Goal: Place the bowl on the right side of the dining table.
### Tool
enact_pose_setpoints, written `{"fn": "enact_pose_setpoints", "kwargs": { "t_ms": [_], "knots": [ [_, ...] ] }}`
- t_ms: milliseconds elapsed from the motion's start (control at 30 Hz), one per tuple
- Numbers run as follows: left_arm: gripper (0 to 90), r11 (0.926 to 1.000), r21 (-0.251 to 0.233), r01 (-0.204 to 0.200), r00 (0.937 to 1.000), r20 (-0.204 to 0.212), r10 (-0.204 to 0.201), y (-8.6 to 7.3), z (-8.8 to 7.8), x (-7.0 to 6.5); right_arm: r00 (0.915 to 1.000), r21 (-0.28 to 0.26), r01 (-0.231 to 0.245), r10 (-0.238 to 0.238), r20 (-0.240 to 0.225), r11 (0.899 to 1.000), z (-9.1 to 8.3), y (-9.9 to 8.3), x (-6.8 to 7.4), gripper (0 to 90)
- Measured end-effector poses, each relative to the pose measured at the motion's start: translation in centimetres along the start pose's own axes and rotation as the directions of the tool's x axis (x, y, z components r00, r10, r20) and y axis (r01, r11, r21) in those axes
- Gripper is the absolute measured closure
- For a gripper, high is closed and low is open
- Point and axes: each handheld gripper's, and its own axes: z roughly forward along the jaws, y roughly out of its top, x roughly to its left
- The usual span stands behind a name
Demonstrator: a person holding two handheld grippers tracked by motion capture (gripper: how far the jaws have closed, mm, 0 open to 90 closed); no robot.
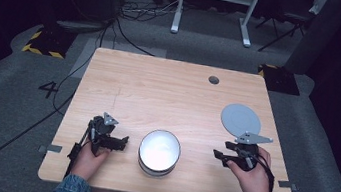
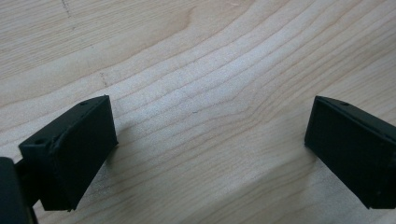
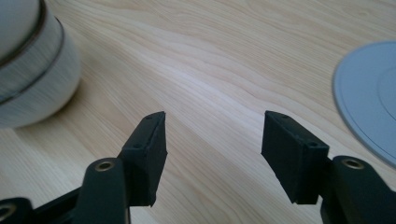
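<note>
The right gripper (image 3: 212,156) had its jaws apart over bare wood, gripping nothing. The left gripper (image 2: 208,154) gaped wider, also empty. Between them, low centre in the high view, stood the white bowl (image 1: 159,152); the grey plate (image 1: 240,119) lay right of it on the table (image 1: 159,89).

One white bowl (image 1: 159,151); one grey plate (image 1: 240,119); two hand-held grippers.

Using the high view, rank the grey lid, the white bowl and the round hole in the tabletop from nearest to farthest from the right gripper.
From the right gripper:
1. Grey lid, flat on the table just beyond it.
2. White bowl, toward the table's middle, between the two grippers.
3. Round hole, near the table's far edge.
</note>
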Motion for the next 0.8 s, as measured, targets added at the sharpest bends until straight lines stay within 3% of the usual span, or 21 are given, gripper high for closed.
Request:
{"fn": "enact_pose_setpoints", "kwargs": {
  "t_ms": [467, 533, 633, 800],
  "knots": [
    [2.3, 1.0, 0.0, 0.0, 1.0, 0.0, 0.0, 0.0, 0.0, 0.0, 0.9925, -0.088, 0.044, -0.054, -0.11, 0.995, 1.1, 4.0, 4.4, 43.8],
    [2.2, 1.0, 0.0, -0.001, 1.0, 0.0, 0.001, 0.0, 0.0, 0.0, 0.9917, -0.112, 0.032, -0.045, -0.121, 0.993, 1.0, 4.5, 4.7, 43.5],
    [2.3, 1.0, 0.0, 0.0, 1.0, 0.0, 0.0, 0.0, 0.0, 0.0, 0.9851, -0.154, -0.006, -0.02, -0.171, 0.988, 0.8, 5.3, 5.4, 40.6],
    [2.3, 1.0, 0.0, 0.0, 1.0, 0.0, 0.0, 0.0, 0.0, 0.0, 0.9716, -0.165, 0.002, -0.041, -0.233, 0.986, 1.1, 6.7, 7.3, 39.8]
  ]
}}
